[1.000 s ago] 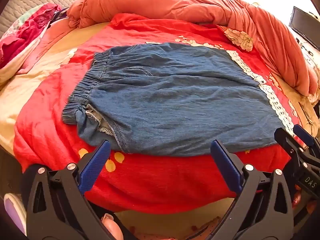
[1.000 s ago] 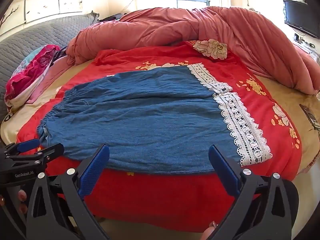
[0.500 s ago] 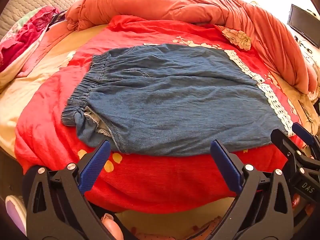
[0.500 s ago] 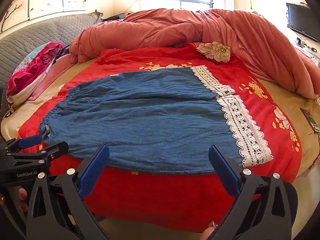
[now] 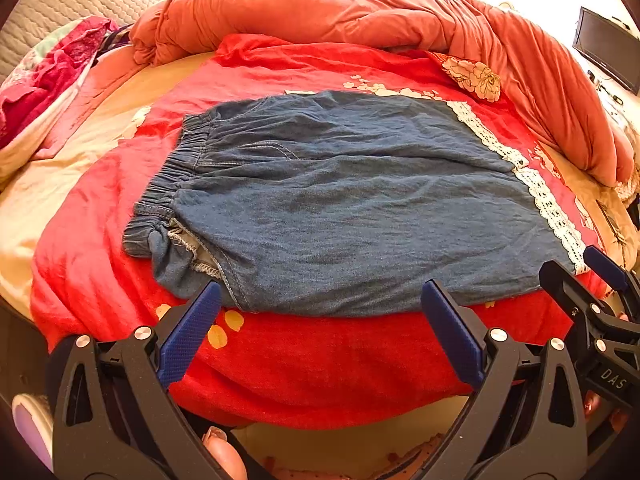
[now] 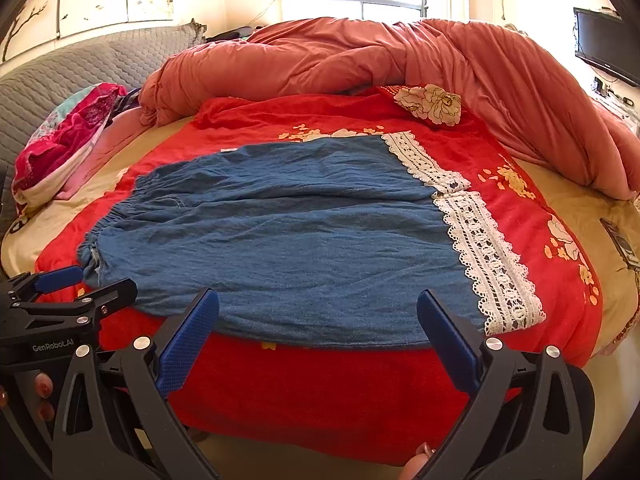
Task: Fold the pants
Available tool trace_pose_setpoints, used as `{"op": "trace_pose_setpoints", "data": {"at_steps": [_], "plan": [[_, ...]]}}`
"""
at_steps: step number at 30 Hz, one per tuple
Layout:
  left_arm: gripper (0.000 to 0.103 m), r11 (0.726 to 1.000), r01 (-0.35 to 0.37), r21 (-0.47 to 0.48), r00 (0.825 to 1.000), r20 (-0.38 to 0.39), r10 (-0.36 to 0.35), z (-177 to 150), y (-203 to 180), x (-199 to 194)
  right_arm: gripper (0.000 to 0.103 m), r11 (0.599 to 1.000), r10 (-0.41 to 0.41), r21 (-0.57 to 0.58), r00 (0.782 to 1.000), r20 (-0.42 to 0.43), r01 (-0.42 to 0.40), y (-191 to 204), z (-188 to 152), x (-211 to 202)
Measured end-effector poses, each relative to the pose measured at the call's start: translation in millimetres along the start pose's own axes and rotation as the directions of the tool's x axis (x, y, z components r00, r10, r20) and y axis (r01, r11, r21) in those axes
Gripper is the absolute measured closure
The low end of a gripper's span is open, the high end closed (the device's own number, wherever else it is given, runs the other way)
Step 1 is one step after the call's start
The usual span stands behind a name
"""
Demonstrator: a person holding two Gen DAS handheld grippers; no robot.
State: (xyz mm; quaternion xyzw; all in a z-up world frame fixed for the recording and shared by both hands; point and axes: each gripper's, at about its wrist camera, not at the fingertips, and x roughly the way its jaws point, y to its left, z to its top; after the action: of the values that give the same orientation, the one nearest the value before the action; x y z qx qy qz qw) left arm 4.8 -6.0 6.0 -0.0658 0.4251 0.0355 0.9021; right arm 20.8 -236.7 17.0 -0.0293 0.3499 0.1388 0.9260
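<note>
Blue denim pants lie flat on a red blanket on the bed, elastic waistband to the left, white lace hem to the right. My left gripper is open and empty, just short of the pants' near edge by the waistband corner. My right gripper is open and empty, just short of the near edge toward the lace side. Each gripper also shows in the other's view, the right one and the left one.
A bunched salmon duvet runs along the far and right side of the bed. A pink patterned bundle lies at the left. A grey quilted headboard stands behind. A TV is at the right.
Both grippers have risen or drawn back a little, so the pants sit slightly lower in both views. The pants have not moved and both grippers stay open.
</note>
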Motion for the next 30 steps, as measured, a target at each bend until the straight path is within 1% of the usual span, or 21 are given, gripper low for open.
{"op": "trace_pose_setpoints", "data": {"at_steps": [1,2,9,30], "plan": [[0.009,1.000,0.000,0.000,1.000,0.001,0.000,0.6,0.1,0.1,0.004,1.000,-0.003,-0.003,1.000,0.000,0.003,1.4,-0.1,0.2],[0.009,1.000,-0.002,0.002,1.000,0.005,0.002,-5.4,-4.7,-1.2,0.004,1.000,-0.001,-0.002,1.000,-0.001,0.001,1.4,-0.1,0.4],[0.009,1.000,-0.014,0.003,1.000,0.003,0.014,-2.7,-4.5,-1.7,0.004,1.000,0.004,-0.001,1.000,-0.004,-0.004,0.5,0.0,0.7],[0.009,1.000,-0.007,0.004,1.000,0.012,0.007,-2.4,0.2,-2.9,0.004,1.000,0.000,-0.006,1.000,-0.002,0.000,1.6,0.3,2.2]]}}
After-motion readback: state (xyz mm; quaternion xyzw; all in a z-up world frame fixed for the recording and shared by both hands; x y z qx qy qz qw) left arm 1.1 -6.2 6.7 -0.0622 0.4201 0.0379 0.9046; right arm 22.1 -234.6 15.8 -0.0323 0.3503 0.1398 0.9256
